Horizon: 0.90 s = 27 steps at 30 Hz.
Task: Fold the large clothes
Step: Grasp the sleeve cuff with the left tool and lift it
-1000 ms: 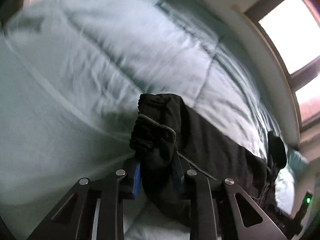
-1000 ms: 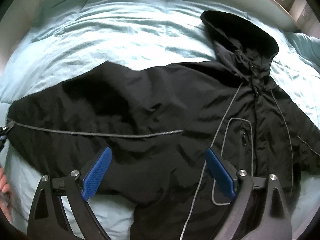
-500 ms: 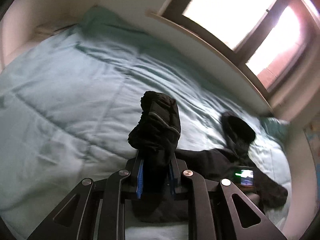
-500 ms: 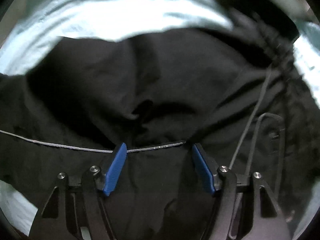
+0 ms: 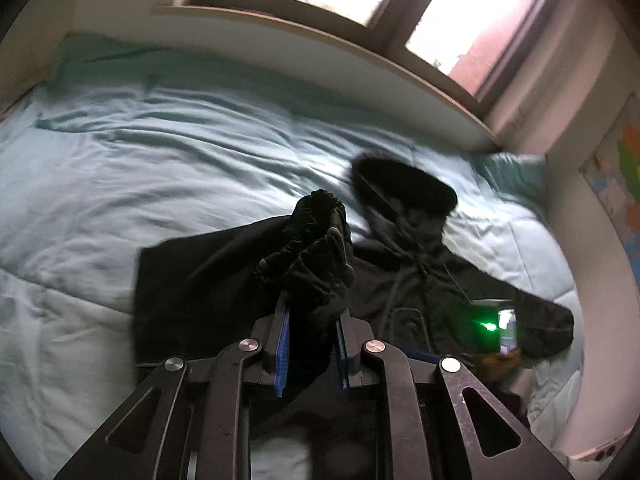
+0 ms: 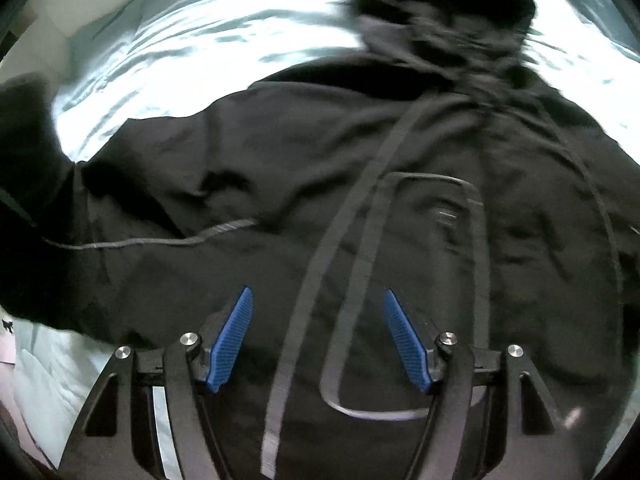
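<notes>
The left gripper point(image 5: 311, 344) has its blue-padded jaws clamped on the bunched cuff of a black sleeve point(image 5: 316, 248), which rises crumpled above the fingertips and is lifted over the rest of the garment. The right gripper point(image 6: 318, 336) has its jaws spread wide apart with nothing between them, hanging just above the chest of the black hooded jacket point(image 6: 400, 140); its blue pads point(image 6: 234, 336) frame a grey reflective stripe and the lower corner of a piped pocket outline point(image 6: 432, 280) that runs up the jacket's front. In the right wrist view, a thin grey line point(image 6: 160, 240) crosses the dark fabric to the left, and the raised sleeve shows as a dark mass at the left edge. The jacket lies spread on a pale green quilted bedspread point(image 5: 140, 152), its hood point(image 5: 404, 188) pointing toward the far edge of the bed and its other sleeve point(image 5: 548, 320) stretched out to the right. In the left wrist view the right gripper's body appears over that side of the jacket, with a green light point(image 5: 486, 325) glowing on it. Beyond the bed runs a white ledge point(image 5: 340, 60) under a bright window point(image 5: 460, 8), and a colourful map point(image 5: 624, 184) hangs on the right wall.
</notes>
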Motion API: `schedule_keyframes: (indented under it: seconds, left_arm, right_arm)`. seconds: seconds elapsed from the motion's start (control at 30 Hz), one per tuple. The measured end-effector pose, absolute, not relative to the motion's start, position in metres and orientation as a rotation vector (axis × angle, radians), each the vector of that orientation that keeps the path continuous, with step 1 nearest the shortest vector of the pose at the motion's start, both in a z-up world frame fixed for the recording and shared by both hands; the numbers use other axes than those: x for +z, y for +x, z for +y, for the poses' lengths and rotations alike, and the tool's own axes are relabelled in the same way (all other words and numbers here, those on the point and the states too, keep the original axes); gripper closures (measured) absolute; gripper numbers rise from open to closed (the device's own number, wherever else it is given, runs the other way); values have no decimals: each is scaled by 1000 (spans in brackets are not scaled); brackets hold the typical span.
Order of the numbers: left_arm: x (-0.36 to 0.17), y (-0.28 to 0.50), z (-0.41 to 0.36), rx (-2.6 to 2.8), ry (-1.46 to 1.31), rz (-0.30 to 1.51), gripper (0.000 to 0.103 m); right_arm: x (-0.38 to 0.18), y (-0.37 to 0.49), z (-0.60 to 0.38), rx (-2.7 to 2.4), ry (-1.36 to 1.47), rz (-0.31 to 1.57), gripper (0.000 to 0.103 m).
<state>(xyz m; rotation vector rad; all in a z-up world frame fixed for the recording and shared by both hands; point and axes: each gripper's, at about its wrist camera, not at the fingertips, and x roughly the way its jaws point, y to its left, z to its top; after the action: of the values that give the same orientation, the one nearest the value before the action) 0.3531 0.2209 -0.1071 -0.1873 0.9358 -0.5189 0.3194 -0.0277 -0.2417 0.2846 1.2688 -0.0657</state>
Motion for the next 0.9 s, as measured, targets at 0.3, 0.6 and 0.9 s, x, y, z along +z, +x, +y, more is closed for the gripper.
schedule_keyframes:
  seconds: [0.3,0.6,0.9]
  left_arm:
    - [-147,352,79,-563,-110,1001,84]
    - [-159,338,-71,-793,-87,1052,84]
    - [-240,332,-168,-940,-29,1322,74]
  right_arm:
    - [-222,254,-121,-183,242,1238,31]
    - [-219,212,-218,-304,288,1235,31]
    - [-243,183,-277,-386,345,1263,31]
